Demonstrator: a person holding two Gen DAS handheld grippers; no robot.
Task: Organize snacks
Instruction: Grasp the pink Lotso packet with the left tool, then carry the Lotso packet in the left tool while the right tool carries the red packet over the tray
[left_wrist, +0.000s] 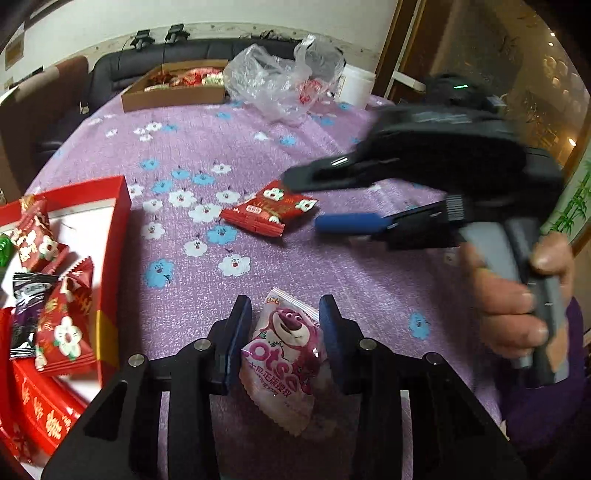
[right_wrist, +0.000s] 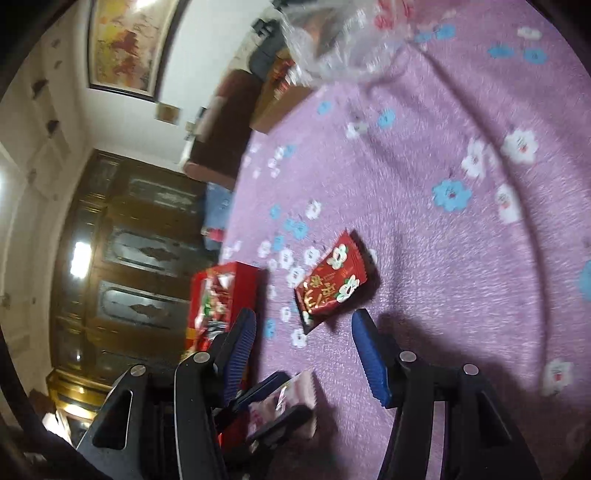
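Left gripper (left_wrist: 284, 314), jaws straddling a pink packet (left_wrist: 286, 354) on the purple cloth (left_wrist: 332, 258); pad contact cannot be told. Right gripper (right_wrist: 303, 325), jaws apart and empty, just short of a red packet (right_wrist: 332, 280). Red box (left_wrist: 110, 258) of snacks at left.

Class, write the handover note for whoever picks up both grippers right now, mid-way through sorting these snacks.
Left gripper: jaws around the pink bear packet; contact unclear, so confirm the grip before lifting.
Right gripper: open, empty, approaching the red flower packet lying loose on the purple tablecloth.
Done: several snacks already sit in the red box at the left.
Left: box the pink and red packets. More snacks remain in the cardboard tray and clear plastic bag at the far side.
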